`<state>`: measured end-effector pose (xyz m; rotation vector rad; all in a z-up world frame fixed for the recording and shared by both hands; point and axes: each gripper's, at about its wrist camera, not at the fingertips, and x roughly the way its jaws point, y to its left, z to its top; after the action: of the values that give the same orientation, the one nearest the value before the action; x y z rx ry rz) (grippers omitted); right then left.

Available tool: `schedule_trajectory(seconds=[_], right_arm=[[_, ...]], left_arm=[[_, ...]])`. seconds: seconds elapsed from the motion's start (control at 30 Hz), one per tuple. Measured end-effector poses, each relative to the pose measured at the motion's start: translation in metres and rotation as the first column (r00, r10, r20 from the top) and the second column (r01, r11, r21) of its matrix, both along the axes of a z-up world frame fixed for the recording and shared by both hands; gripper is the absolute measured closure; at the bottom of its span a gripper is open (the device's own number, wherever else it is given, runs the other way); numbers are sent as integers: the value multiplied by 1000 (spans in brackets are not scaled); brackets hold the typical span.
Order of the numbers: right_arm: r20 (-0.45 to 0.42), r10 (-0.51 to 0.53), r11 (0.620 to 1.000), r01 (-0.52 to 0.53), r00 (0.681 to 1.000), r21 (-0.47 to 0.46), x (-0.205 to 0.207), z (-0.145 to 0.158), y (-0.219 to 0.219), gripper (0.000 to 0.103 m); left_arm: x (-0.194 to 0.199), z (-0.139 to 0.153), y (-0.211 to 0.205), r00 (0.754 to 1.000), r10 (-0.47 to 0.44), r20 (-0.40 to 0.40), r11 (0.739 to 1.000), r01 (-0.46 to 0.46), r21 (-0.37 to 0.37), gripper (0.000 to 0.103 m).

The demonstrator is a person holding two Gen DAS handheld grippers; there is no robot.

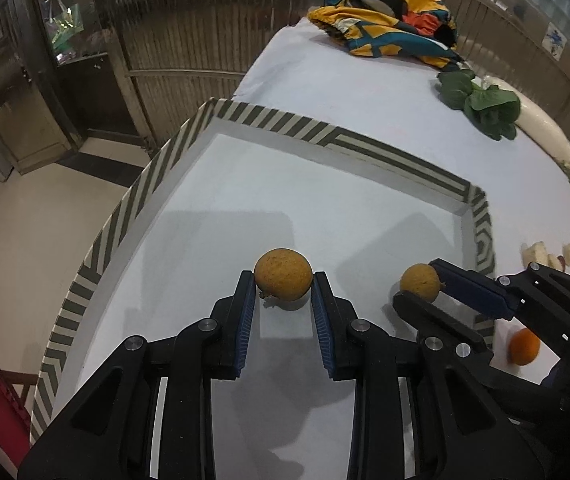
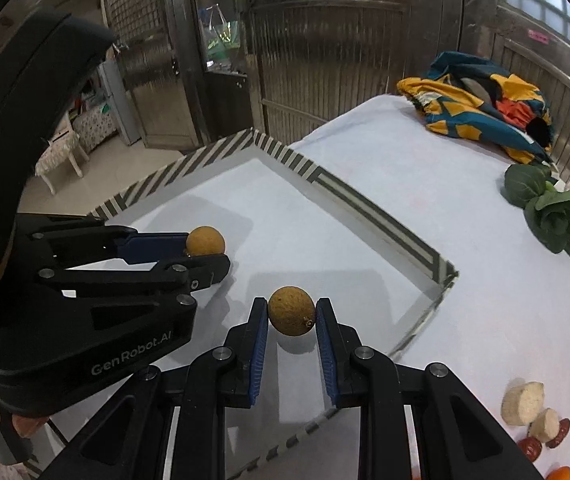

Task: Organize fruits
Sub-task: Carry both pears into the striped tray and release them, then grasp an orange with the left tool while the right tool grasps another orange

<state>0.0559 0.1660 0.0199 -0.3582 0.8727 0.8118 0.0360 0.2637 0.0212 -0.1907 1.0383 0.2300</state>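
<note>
Left tongs: closed on a small brown round fruit, held just above the tray floor.
Right tongs: closed on a second brown fruit, also over the tray, near its right corner.
Tray: striped rim, white floor, on the tabletop.
Step in hand: I judge it is placing both fruits inside the tray.
How to do it well: lower until each fruit touches the floor, then open slowly, because round fruit rolls; keep both away from the rim.
Still outside: an orange fruit lies beside the tray.
</note>
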Motion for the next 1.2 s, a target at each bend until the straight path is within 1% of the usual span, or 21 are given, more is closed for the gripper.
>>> schedule_trajectory(seconds=[0.13, 0.23, 0.27, 0.3, 0.37, 0.53, 0.63, 0.8, 1.0, 1.1, 1.2], right_arm=[[-12, 6, 1000, -6, 1000, 6, 1, -4, 2, 80], [-25, 4, 1000, -4, 1000, 13, 0, -2, 1, 78], [-26, 3, 1000, -2, 1000, 20, -1, -1, -1, 77], [-27, -1, 1000, 2, 1000, 30, -3, 2, -4, 75], [-27, -16, 999, 18, 1000, 47, -7, 7, -11, 74], [-22, -57, 993, 59, 998, 107, -23, 26, -39, 73], [-17, -83, 987, 84, 996, 138, -34, 36, -58, 72], [8, -136, 976, 133, 991, 170, -54, 50, -97, 71], [13, -228, 953, 220, 974, 208, -73, 53, -152, 68], [6, -262, 945, 255, 965, 203, -81, 47, -174, 68], [5, -299, 936, 292, 954, 196, -88, 42, -198, 68]], left_arm=[[-1, -4, 2, 1000, 13, -7, 1000, -13, 4, 75], [-4, 0, 0, 1000, 12, 10, 1000, -12, 13, 73], [-6, 2, -1, 1000, 10, 17, 1000, -10, 17, 65], [-8, 5, -2, 1000, 9, 27, 1000, -9, 18, 49], [-15, 14, -5, 998, 7, 68, 1000, -8, 18, 37], [-32, 36, -21, 991, -10, 131, 999, 4, 43, 37], [-42, 48, -41, 985, -47, 163, 997, 38, 60, 37], [-57, 59, -72, 975, -102, 199, 994, 95, 46, 37], [-70, 59, -122, 960, -185, 211, 983, 180, 40, 37], [-75, 57, -145, 951, -220, 218, 976, 216, 44, 37], [-79, 51, -163, 946, -251, 207, 968, 251, 24, 37]])
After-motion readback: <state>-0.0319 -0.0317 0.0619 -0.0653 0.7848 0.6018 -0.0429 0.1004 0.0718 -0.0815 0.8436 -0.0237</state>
